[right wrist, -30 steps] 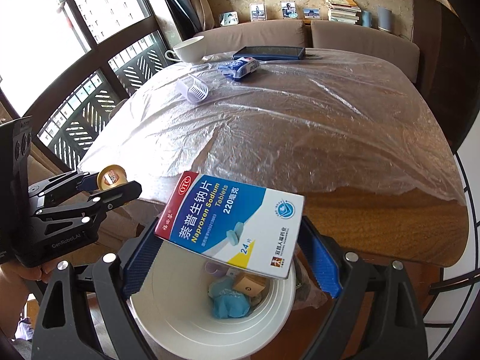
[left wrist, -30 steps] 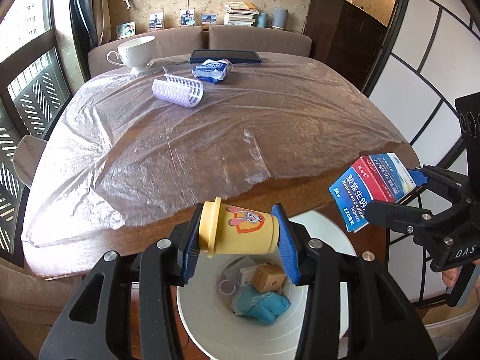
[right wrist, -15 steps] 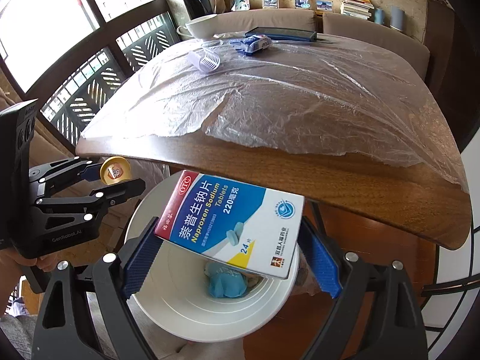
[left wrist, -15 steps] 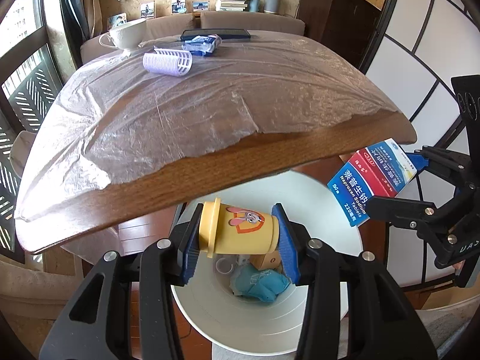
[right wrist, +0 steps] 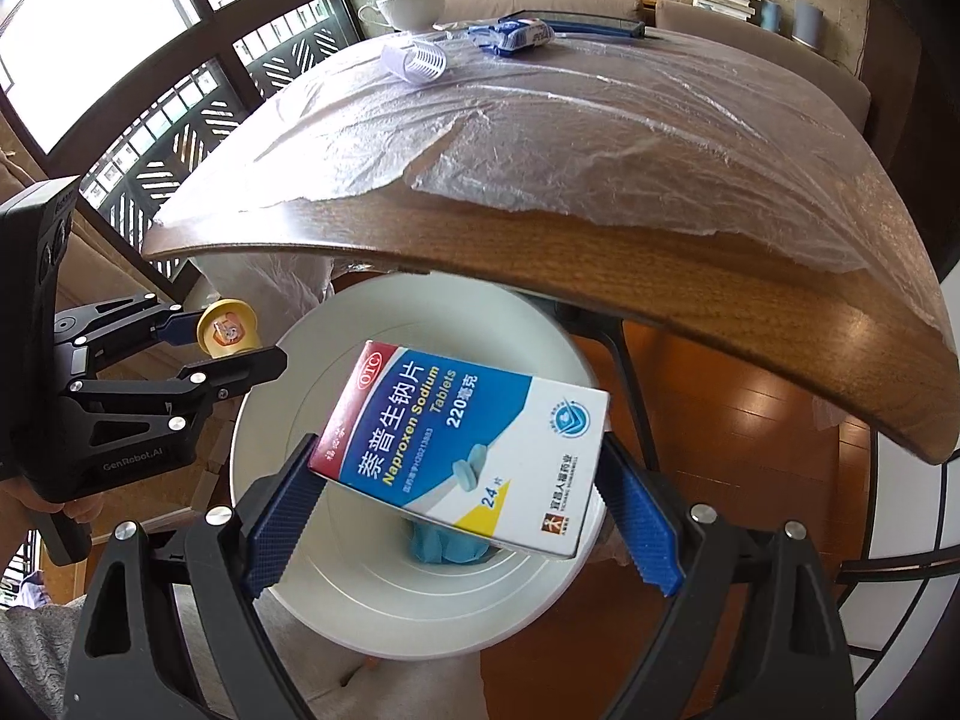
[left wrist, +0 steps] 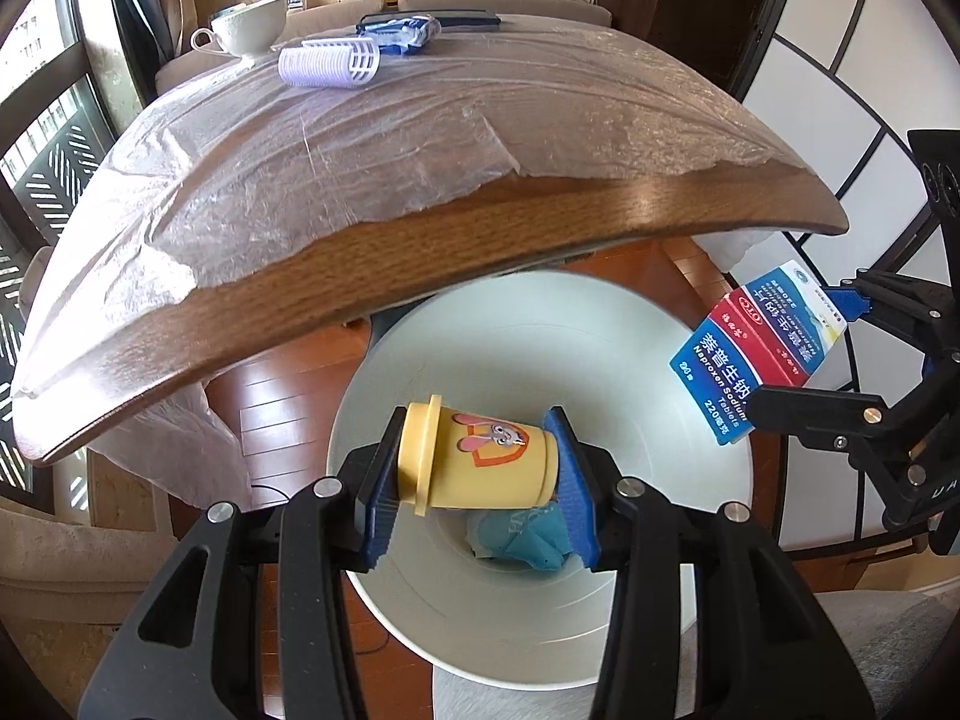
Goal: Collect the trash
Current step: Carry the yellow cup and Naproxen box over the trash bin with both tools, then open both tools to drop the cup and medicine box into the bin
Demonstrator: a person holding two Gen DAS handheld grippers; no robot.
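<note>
My left gripper [left wrist: 477, 477] is shut on a small yellow cup [left wrist: 474, 462] with a cartoon rabbit, held on its side over the mouth of the white bin [left wrist: 630, 360]. It also shows in the right wrist view [right wrist: 228, 333]. My right gripper [right wrist: 459, 495] is shut on a blue, red and white tablet box [right wrist: 462, 441], held over the same bin [right wrist: 276, 420]. The box also shows in the left wrist view [left wrist: 759, 354]. A crumpled blue item [left wrist: 522, 543] lies in the bin's bottom.
The wooden table [left wrist: 420, 252] under clear plastic film juts over the bin's far side. On its far end lie a lilac ribbed roller [left wrist: 330, 63], a blue-white packet [left wrist: 408, 30], a white cup [left wrist: 249, 30] and a dark tray [right wrist: 588, 24].
Both grippers have dropped below the table edge with their loads and moved closer over the bin. Their grips have not changed.
</note>
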